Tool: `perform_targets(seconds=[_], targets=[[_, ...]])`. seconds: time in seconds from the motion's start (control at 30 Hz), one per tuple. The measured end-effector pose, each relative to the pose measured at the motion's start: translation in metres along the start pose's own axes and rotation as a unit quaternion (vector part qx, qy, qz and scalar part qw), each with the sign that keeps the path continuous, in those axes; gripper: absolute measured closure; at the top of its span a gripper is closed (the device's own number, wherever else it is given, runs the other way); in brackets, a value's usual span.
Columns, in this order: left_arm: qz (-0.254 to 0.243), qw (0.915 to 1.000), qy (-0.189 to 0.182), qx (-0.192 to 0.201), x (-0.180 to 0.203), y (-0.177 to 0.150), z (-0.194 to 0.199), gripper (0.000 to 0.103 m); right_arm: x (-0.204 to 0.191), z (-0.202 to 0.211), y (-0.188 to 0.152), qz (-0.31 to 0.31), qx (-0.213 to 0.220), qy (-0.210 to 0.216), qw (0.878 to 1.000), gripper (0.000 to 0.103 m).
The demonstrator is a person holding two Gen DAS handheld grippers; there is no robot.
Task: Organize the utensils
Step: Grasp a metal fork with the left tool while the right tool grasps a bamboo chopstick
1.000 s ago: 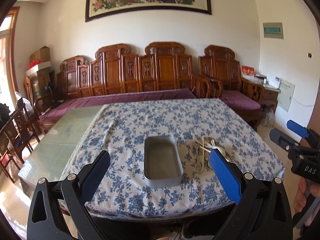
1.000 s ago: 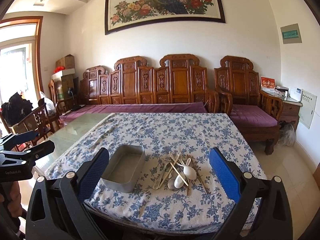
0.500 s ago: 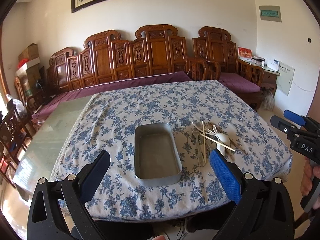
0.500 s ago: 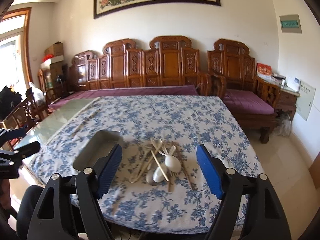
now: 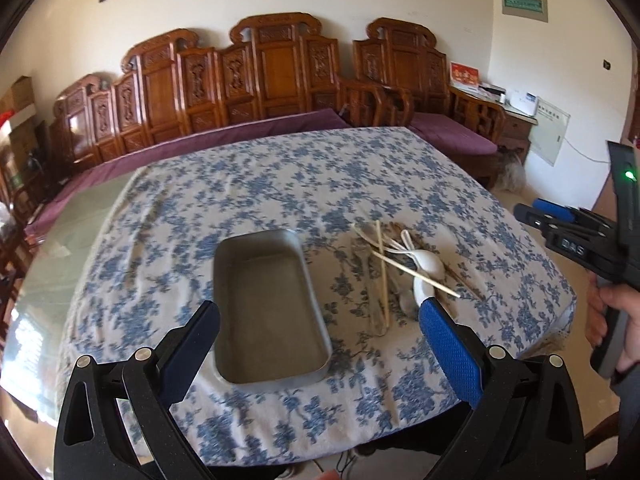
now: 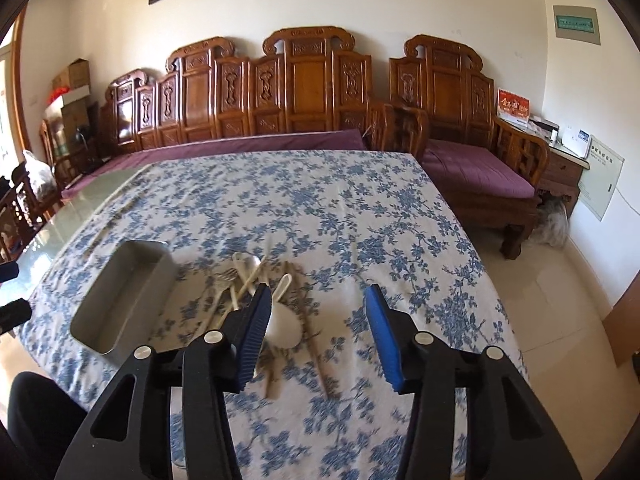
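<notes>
A: Utensils [image 5: 400, 268] heaped loose on the blue-flowered tablecloth [image 5: 280, 184], toward the near right corner of the table. White spoons [image 6: 282, 322], pale chopsticks [image 5: 382, 276] crossed over them, a metal fork [image 6: 224, 280] at the tray side of the heap.

B: And the tray?

A: Grey metal tray [image 5: 268, 308], rectangular, nothing in it. Sits just left of the heap, close to the near edge, long side running away from that edge. Not touching the heap, as far as can be told.

B: Left gripper?

A: Left gripper [image 5: 320, 344] held over the near edge, jaws spread wide, blue pads either side of the tray's near end. Nothing between the pads, nothing gripped.

B: Right gripper?

A: Right gripper [image 6: 316, 332] low over the near right corner, pointing down at the heap. Jaws closing, about half apart. Only bare cloth and the ends of chopsticks seen through the gap; no pad pressing on anything. Left pad overlaps the bowl of one white spoon in the right wrist view, but above it, not on it.

B: Anything else around?

A: Carved wooden bench [image 6: 304, 92] with purple cushions beyond the far edge. Hand [image 5: 616, 316] on the right gripper's handle at the right of the left wrist view.
</notes>
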State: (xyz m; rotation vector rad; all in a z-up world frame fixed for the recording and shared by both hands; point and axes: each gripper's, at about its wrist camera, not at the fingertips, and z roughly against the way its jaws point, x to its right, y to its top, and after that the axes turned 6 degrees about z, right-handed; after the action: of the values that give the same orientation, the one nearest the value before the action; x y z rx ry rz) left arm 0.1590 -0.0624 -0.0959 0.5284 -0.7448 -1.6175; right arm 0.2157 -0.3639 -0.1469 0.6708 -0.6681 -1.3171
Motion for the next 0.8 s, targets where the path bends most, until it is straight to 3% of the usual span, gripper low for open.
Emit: perform_targets(seconds=[0.13, 0.37, 0.6, 0.8], targets=[[-0.003, 0.9998, -0.015, -0.014, 0.008, 0.006, -0.020, 0.007, -0.002, -0.027, 0.004, 0.021, -0.027, 0.018, 0.999, 0.057], [-0.009, 0.9991, -0.010, -0.040, 0.015, 0.006, -0.056, 0.007, -0.027, -0.067, -0.018, 0.058, -0.077, 0.099, 0.990, 0.063], [-0.005, 0.9965, -0.027, -0.079, 0.020, -0.003, -0.090, 0.023, -0.049, -0.095, -0.045, 0.059, -0.114, 0.152, 0.980, 0.067], [-0.005, 0.9946, -0.033, -0.098, 0.024, -0.011, -0.106, 0.034, -0.068, -0.113, -0.031, 0.079, -0.106, 0.164, 0.978, 0.071]])
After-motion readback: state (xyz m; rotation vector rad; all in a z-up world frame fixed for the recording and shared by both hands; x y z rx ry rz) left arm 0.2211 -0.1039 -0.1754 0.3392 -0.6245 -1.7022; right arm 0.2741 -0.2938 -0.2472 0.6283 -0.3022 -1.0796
